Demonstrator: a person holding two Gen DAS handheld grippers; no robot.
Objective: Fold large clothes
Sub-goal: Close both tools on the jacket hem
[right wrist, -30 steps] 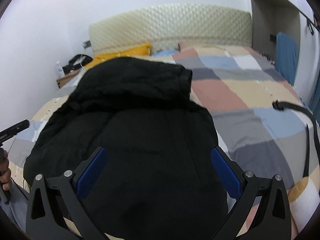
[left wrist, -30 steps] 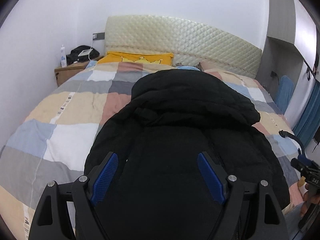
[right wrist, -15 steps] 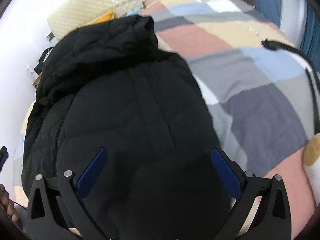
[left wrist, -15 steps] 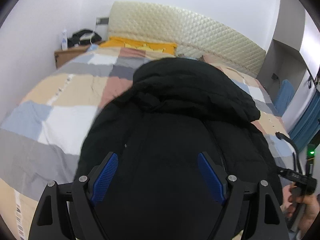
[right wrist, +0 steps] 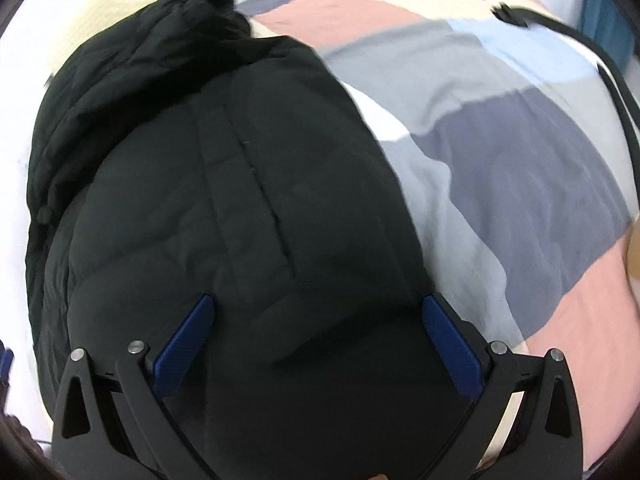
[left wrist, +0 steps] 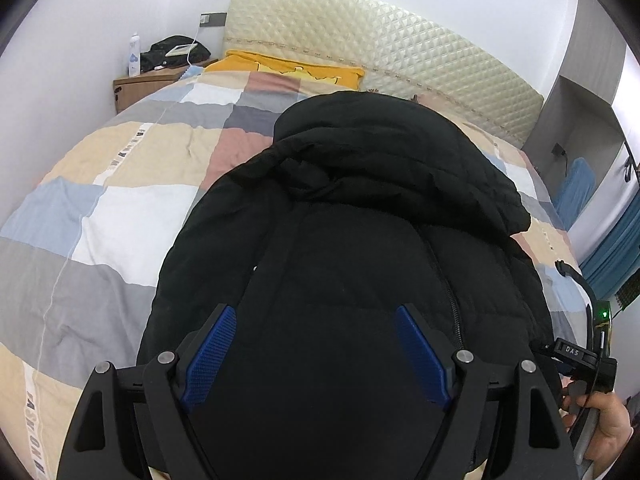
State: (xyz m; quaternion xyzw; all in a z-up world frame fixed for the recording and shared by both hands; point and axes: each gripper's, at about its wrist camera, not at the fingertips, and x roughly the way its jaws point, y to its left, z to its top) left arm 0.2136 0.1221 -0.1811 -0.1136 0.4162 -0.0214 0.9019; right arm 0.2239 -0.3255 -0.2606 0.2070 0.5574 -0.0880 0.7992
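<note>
A large black padded jacket (left wrist: 360, 216) with a hood lies spread on a patchwork quilt (left wrist: 100, 208), hood toward the headboard. My left gripper (left wrist: 316, 344) hovers over the jacket's near part, its blue pads wide apart with nothing pinched between them. In the right wrist view the same jacket (right wrist: 224, 184) fills the left and middle, zip seam running up its front. My right gripper (right wrist: 316, 332) points steeply down over the jacket's near edge, jaws wide, nothing gripped. The right gripper's body and the hand holding it (left wrist: 600, 420) show at the left wrist view's lower right.
A quilted cream headboard (left wrist: 400, 48) and a yellow pillow (left wrist: 288, 68) are at the far end. A wooden nightstand (left wrist: 140, 84) with a bottle and a dark bag stands at the far left. A black strap (right wrist: 560, 28) lies on the quilt to the right.
The right gripper has dropped and tipped downward toward the jacket, so the jacket and quilt now fill its view. The left gripper has only rolled slightly. Both stay wide.
</note>
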